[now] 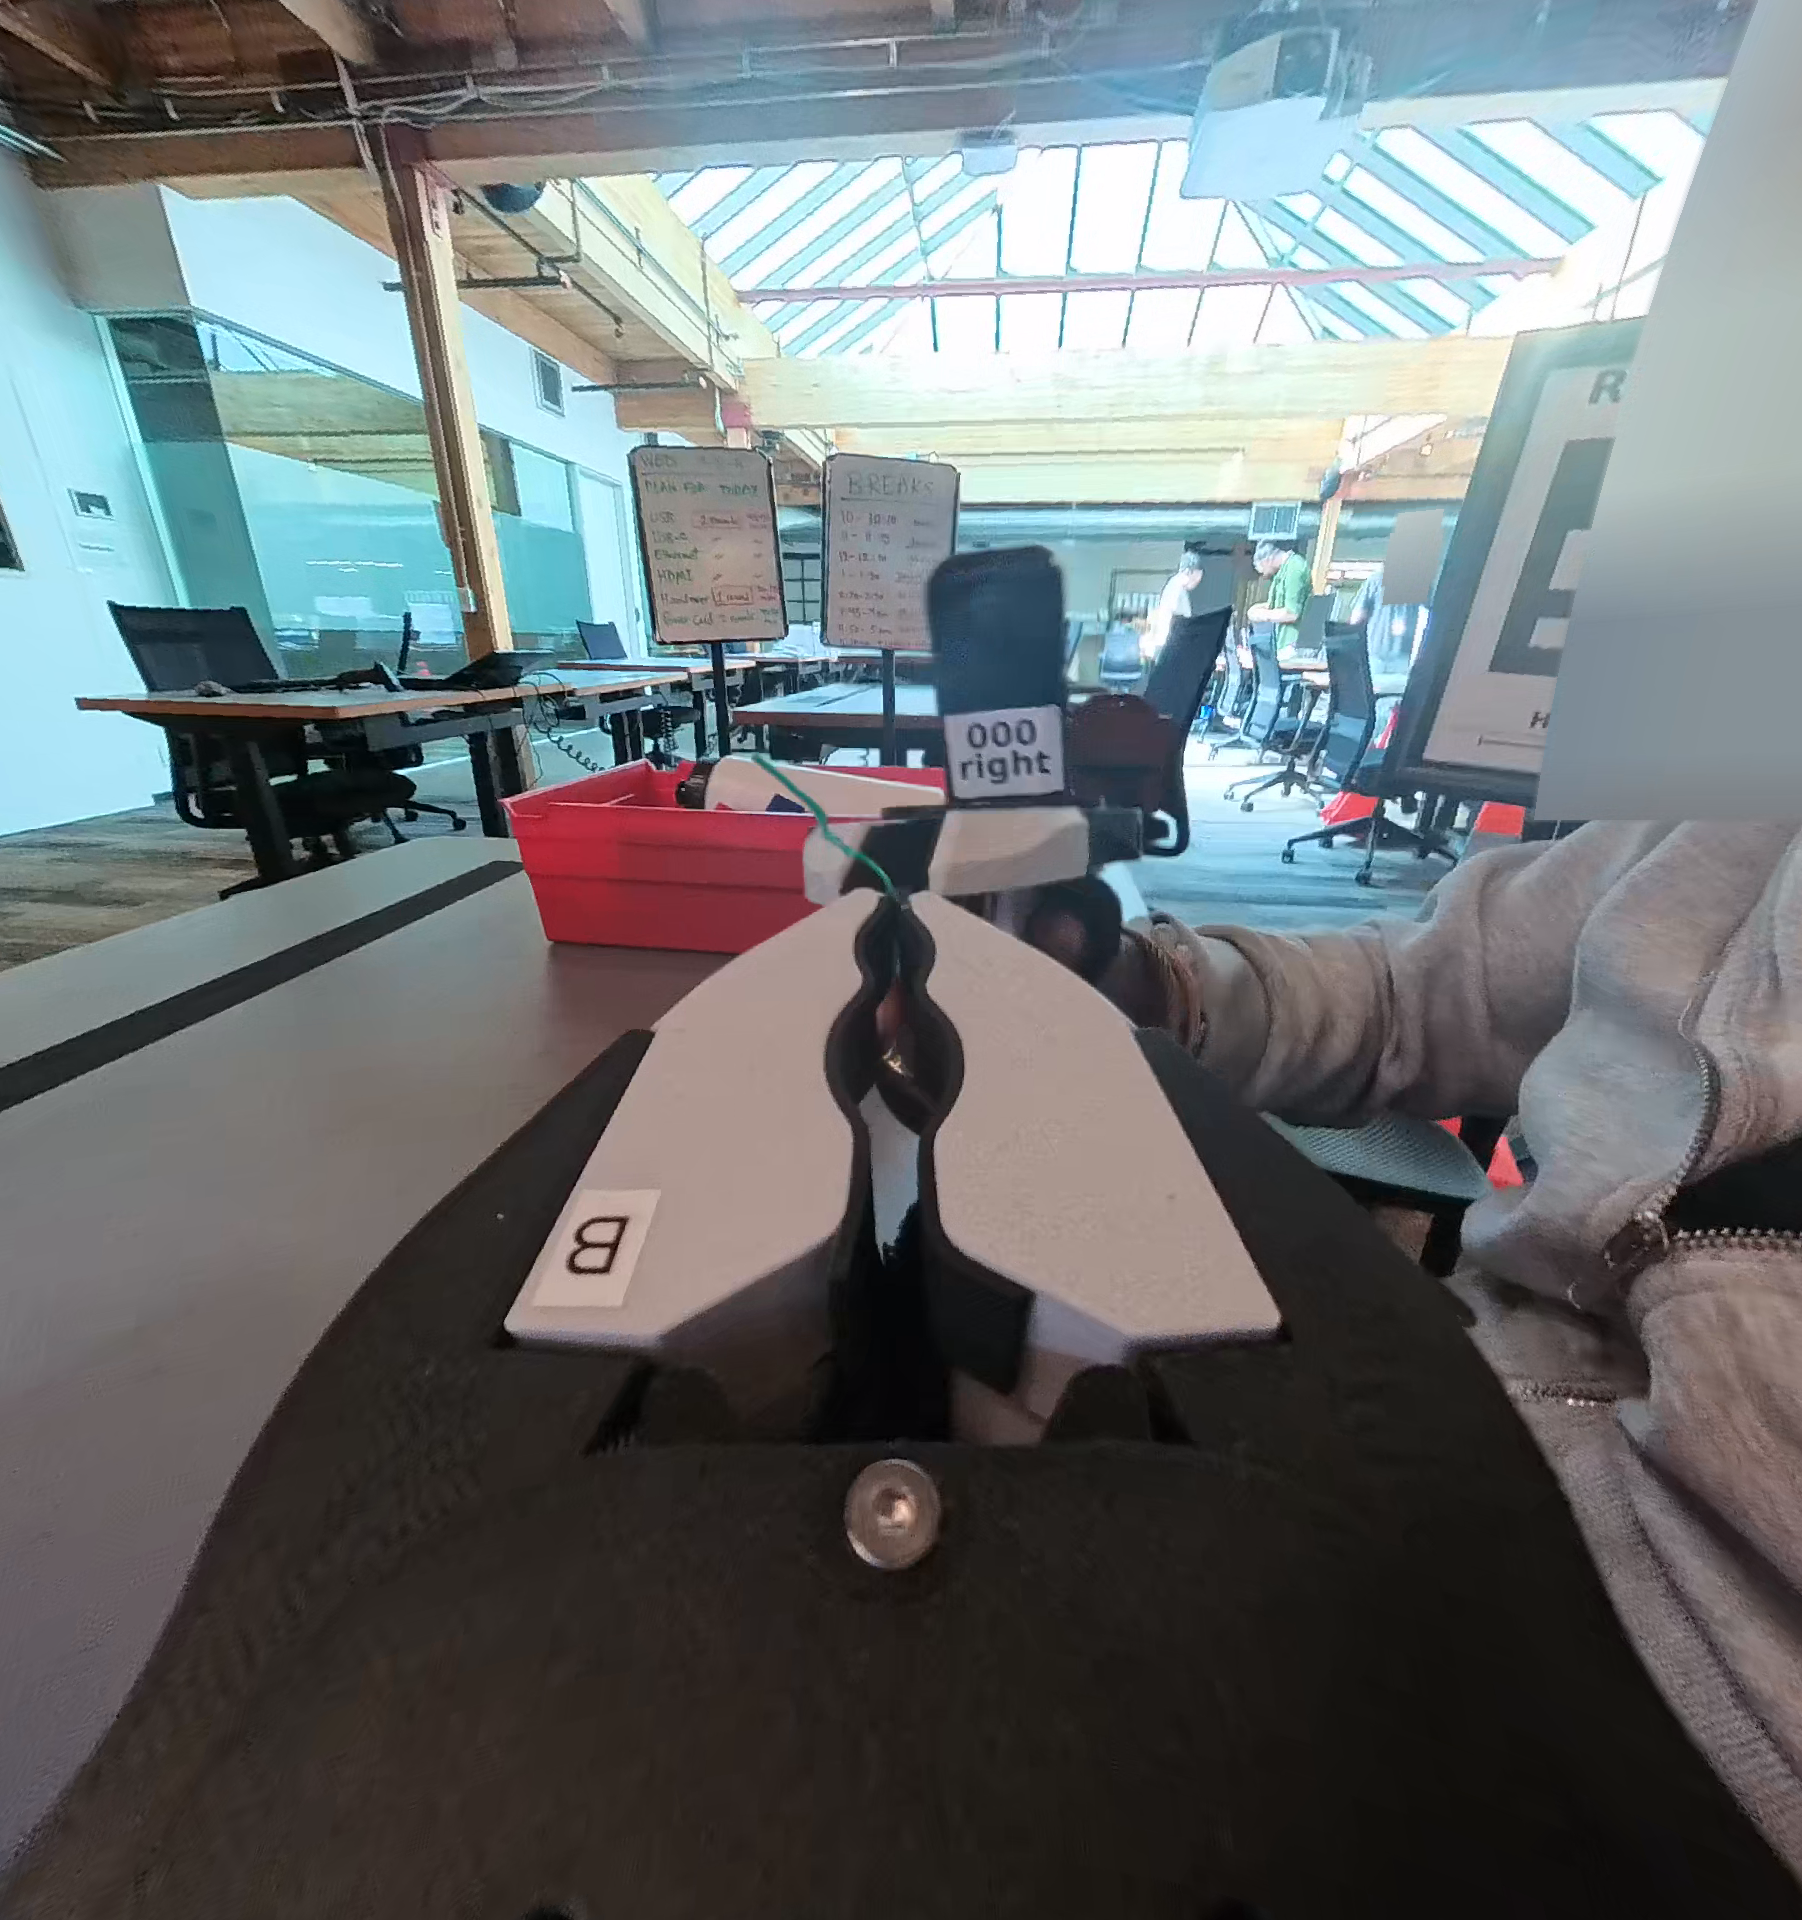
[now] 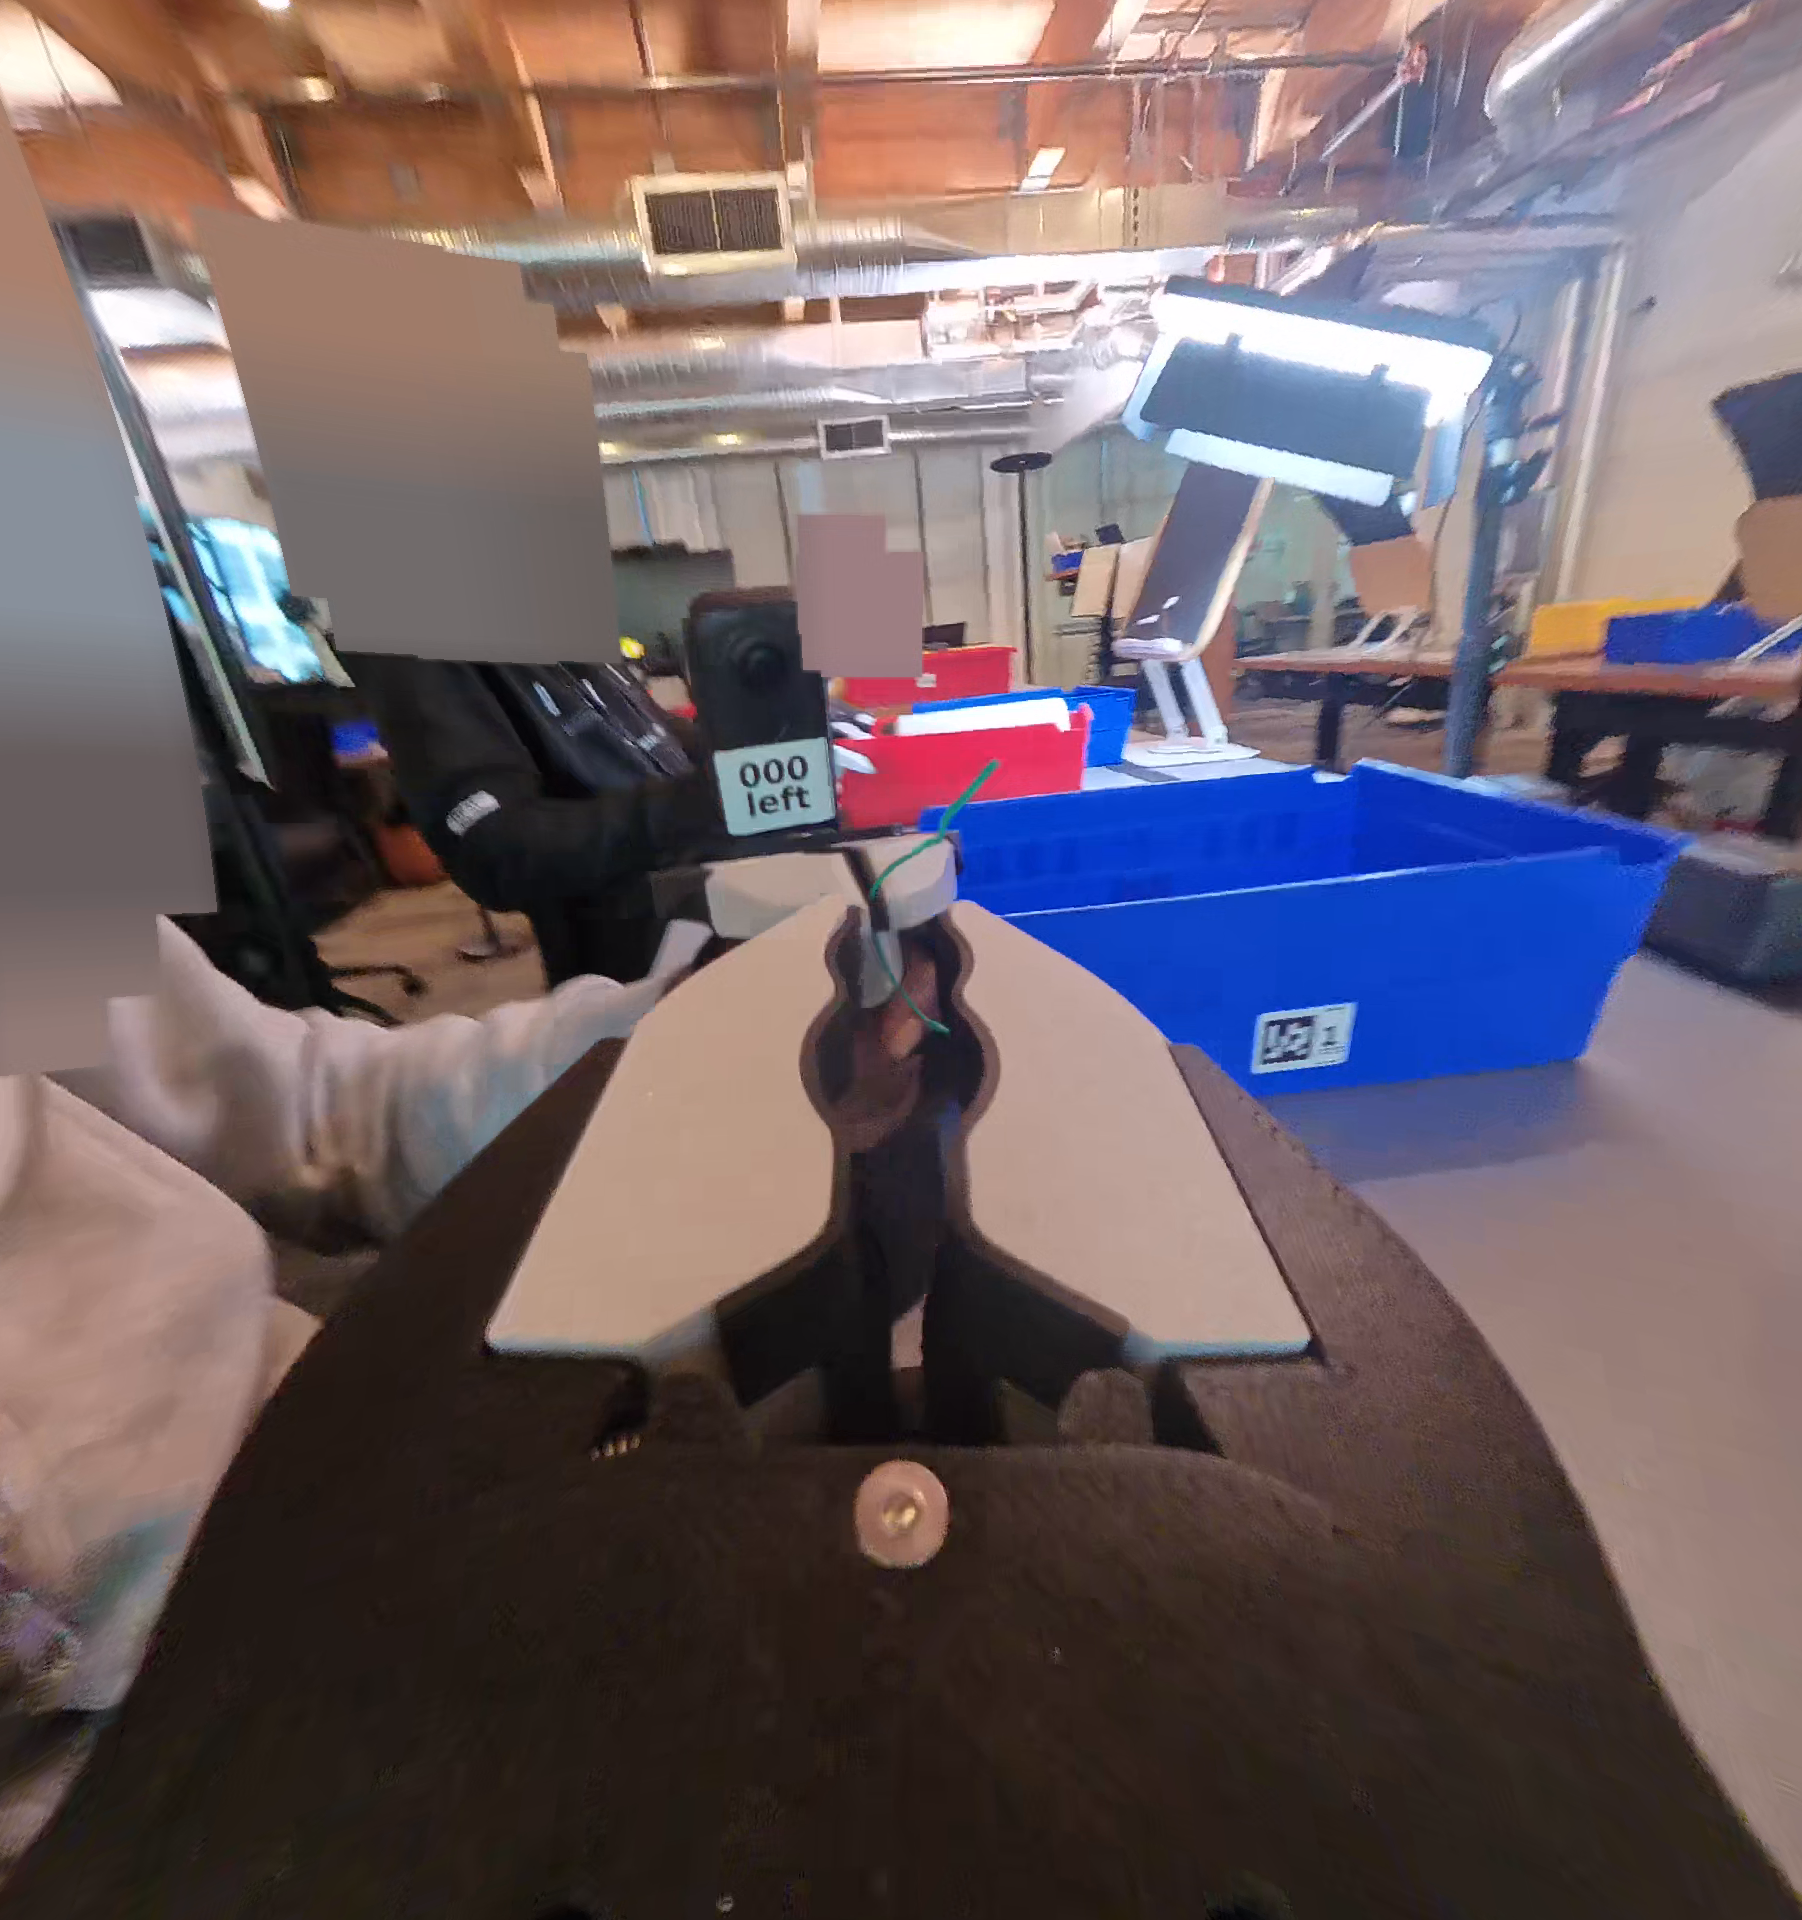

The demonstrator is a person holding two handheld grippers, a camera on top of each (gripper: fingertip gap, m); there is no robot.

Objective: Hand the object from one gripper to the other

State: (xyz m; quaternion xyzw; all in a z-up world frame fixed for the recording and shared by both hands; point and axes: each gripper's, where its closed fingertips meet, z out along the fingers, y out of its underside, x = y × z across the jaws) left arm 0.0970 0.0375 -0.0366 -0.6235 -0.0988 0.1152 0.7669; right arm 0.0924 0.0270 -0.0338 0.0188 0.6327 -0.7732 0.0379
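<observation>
While both grippers meet tip to tip above the grey table [image 1: 253, 1091], a thin green wire [image 1: 843, 831] runs between them. L gripper [image 1: 895, 914] has its 2 white fingers [image 1: 731, 1122] pressed together at the tips, and the wire comes out right at that pinch point, curving up and left. R gripper [image 2: 902, 935] looks nearly closed too, tips close together w/ the other gripper's fingertip sitting in the gap; the wire [image 2: 912, 873] loops in front of that gap, but I cannot tell if R actually has it clamped. In the left wrist view the R gripper [image 1: 964, 857] sits just beyond L's tips, turned sideways, w/ a white label on its black camera mount. A grey sleeve [image 1: 1396, 987] reaches in from the right. A red bin [image 1: 648, 873] stands on the table behind the tips. In the right wrist view a blue bin [image 2: 1396, 935] stands on the table to the right.
</observation>
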